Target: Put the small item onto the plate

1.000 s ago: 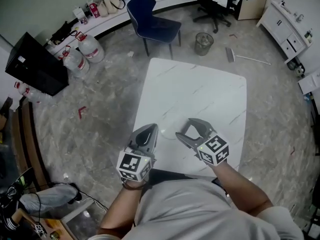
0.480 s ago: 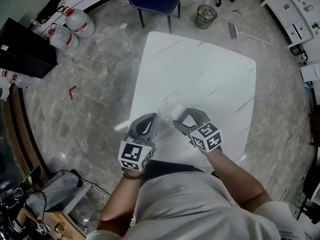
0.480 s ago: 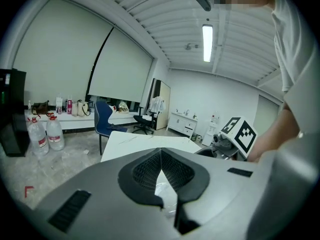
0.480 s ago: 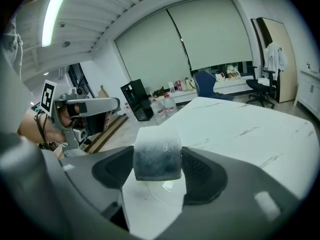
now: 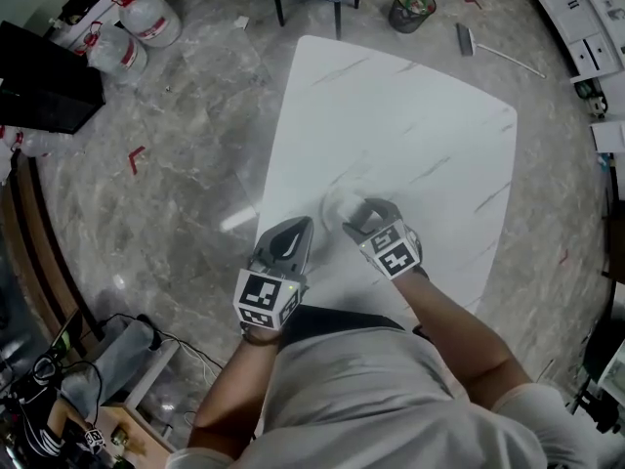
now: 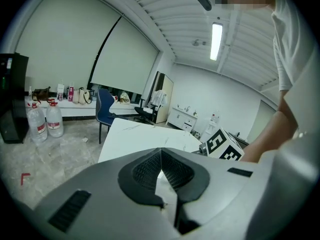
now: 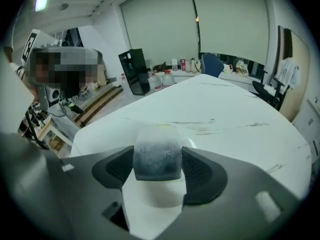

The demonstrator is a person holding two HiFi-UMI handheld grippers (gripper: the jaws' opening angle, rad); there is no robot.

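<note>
An office-like room: roller blinds (image 6: 125, 59), a swivel chair (image 6: 146, 115), white cabinets (image 6: 182, 118), water jugs (image 5: 146, 20) and a wastebasket (image 5: 414, 6).

Right gripper (image 5: 356, 218) isn't wide open anymore: it has slid forward over the counter (image 5: 410, 115) and now its jaws clamp the small frosted item (image 7: 156, 159).

The table (image 5: 410, 115) is white with grey veins; the small item (image 7: 156, 156) is frosted grey.
</note>
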